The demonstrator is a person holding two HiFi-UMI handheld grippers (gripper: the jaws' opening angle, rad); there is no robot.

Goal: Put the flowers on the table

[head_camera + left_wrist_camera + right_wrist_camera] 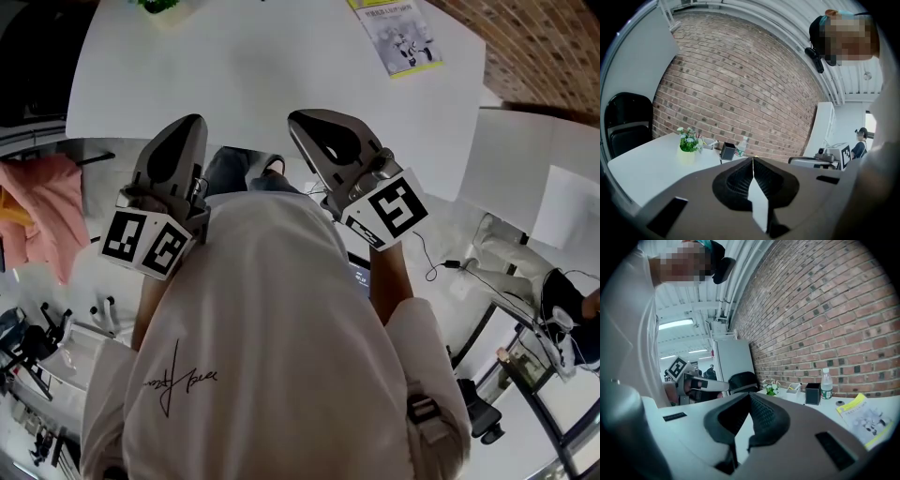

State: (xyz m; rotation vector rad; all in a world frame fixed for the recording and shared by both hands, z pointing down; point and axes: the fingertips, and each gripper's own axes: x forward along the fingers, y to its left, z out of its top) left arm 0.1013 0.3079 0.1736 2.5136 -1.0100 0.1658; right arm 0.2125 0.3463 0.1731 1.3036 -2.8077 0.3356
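Note:
The flowers (688, 143) are a small green plant with white blooms in a pale yellow pot, standing on the white table (642, 168) far ahead of both grippers. They also show small in the right gripper view (772, 389) and at the head view's top edge (159, 5). My left gripper (753, 160) is shut, its tips meeting with nothing between them. My right gripper (750, 395) is shut and empty too. In the head view both grippers (192, 122) (295, 118) are held close to the chest, pointing at the table's near edge.
A water bottle (826, 384), a black box (812, 393) and a small tray (793, 388) stand by the brick wall. A yellow booklet (398, 33) lies on the table's right side. A black chair (623, 122) is at the far end. Pink cloth (37, 216) hangs at left.

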